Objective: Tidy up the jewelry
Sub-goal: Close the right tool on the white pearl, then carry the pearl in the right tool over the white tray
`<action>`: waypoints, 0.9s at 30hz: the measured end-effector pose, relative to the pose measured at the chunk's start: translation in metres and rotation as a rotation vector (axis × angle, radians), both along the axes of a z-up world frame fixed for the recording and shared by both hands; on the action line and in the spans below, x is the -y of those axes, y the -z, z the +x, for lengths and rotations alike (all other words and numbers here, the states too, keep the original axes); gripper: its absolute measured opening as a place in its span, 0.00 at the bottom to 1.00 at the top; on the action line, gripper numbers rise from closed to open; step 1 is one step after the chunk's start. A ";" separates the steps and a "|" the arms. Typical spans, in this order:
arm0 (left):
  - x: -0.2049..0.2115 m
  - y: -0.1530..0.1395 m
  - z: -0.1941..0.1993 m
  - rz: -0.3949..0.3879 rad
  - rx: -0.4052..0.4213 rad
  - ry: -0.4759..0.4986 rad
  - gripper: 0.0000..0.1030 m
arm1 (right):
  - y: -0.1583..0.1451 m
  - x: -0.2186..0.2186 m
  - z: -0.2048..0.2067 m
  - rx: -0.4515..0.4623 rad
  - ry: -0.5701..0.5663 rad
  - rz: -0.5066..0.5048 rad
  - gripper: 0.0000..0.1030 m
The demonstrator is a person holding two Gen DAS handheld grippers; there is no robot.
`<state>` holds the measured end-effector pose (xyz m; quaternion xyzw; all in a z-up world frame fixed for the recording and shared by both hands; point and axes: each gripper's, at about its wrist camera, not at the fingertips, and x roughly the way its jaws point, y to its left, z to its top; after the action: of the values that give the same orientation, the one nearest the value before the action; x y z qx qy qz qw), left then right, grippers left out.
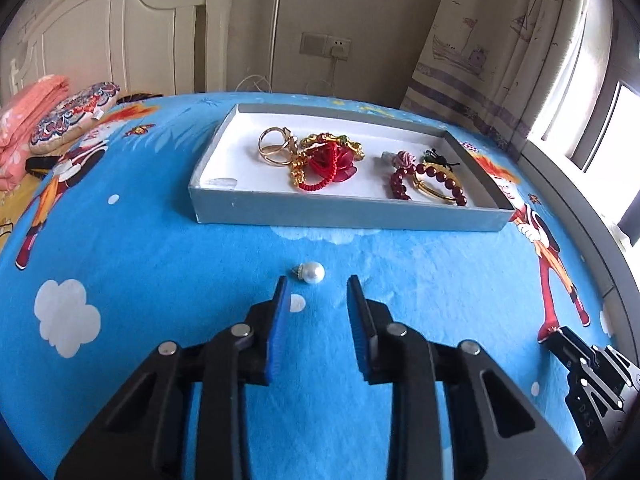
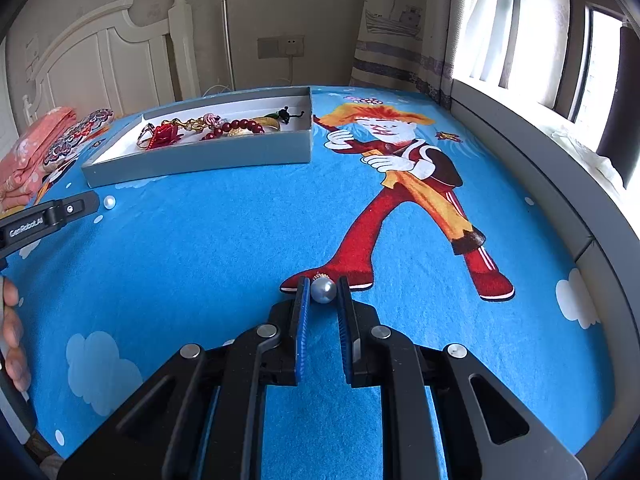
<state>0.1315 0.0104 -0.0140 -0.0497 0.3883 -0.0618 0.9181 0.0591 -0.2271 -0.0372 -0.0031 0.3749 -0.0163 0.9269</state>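
Note:
A white pearl pendant (image 1: 312, 272) with a small gold cap lies on the blue bedsheet just ahead of my open left gripper (image 1: 317, 286), near its left fingertip. It also shows in the right wrist view (image 2: 109, 201). My right gripper (image 2: 323, 288) is shut on a grey-blue pearl (image 2: 323, 290) with a gold cap, low over the sheet. A grey shallow box (image 1: 340, 212) with a white floor holds gold rings (image 1: 276, 145), a red flower piece (image 1: 334, 162) and a dark red bead bracelet (image 1: 434, 178). The box also shows in the right wrist view (image 2: 200, 162).
A folded pink blanket (image 1: 24, 128) and a patterned cushion (image 1: 72, 118) lie at the left by the white headboard (image 1: 120, 32). A curtain (image 1: 500, 40) and window (image 2: 520, 32) stand at the right. The grey bed frame (image 2: 560, 184) edges the sheet on the right.

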 end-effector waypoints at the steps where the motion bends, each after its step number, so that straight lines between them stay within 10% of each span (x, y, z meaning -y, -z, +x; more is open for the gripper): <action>1: 0.000 0.001 0.002 0.002 -0.004 0.002 0.27 | 0.000 0.000 0.000 -0.001 0.003 -0.001 0.14; 27: 0.019 0.005 0.009 0.122 -0.034 0.013 0.13 | -0.019 -0.001 0.026 0.018 -0.020 0.048 0.14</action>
<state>0.1407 -0.0083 -0.0188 0.0078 0.4072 -0.0430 0.9123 0.0856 -0.2262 -0.0179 0.0158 0.3668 0.0019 0.9302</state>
